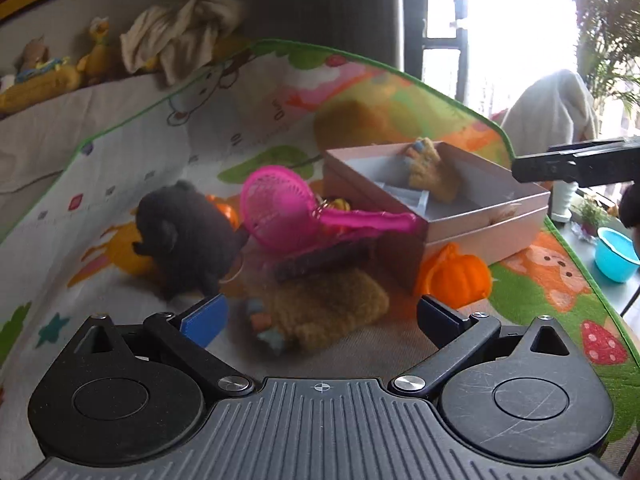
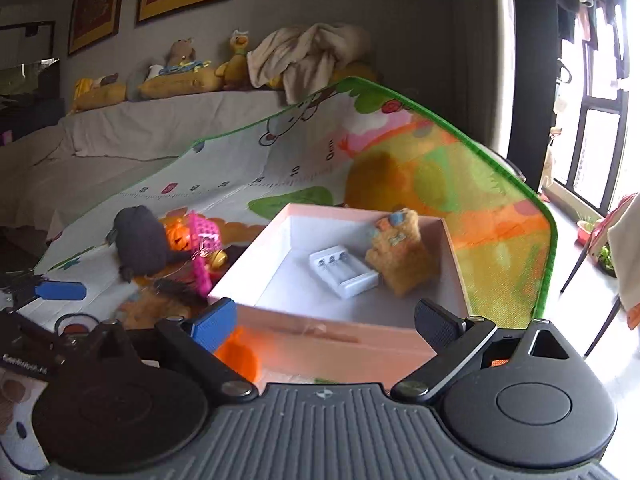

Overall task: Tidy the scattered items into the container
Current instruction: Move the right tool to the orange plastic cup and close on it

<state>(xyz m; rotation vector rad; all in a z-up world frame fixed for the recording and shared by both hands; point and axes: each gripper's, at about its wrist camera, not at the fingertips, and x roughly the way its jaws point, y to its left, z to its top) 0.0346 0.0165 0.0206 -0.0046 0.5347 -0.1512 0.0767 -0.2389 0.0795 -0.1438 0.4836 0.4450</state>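
Observation:
A pink cardboard box [image 1: 486,226] [image 2: 324,330] stands on the play mat. Inside it lie a yellow fuzzy pouch [image 2: 402,258] [image 1: 430,170] and a white battery charger [image 2: 344,270]. Left of the box lie a pink toy strainer [image 1: 288,206] [image 2: 204,244], a black plush [image 1: 188,236] [image 2: 140,242], a dark brush [image 1: 324,262], a yellow fuzzy pouch [image 1: 328,308] and an orange pumpkin [image 1: 460,276] [image 2: 238,358]. My left gripper [image 1: 320,314] is open, low over the nearer pouch. My right gripper [image 2: 324,320] is open at the box's near wall; it also shows in the left wrist view [image 1: 576,166].
The colourful play mat [image 1: 132,152] [image 2: 460,184] curls up behind the items against a sofa with plush toys [image 2: 176,76] and a blanket [image 2: 308,56]. A blue bowl [image 1: 616,254] sits on a side table at right. A second orange pumpkin [image 2: 178,236] lies behind the strainer.

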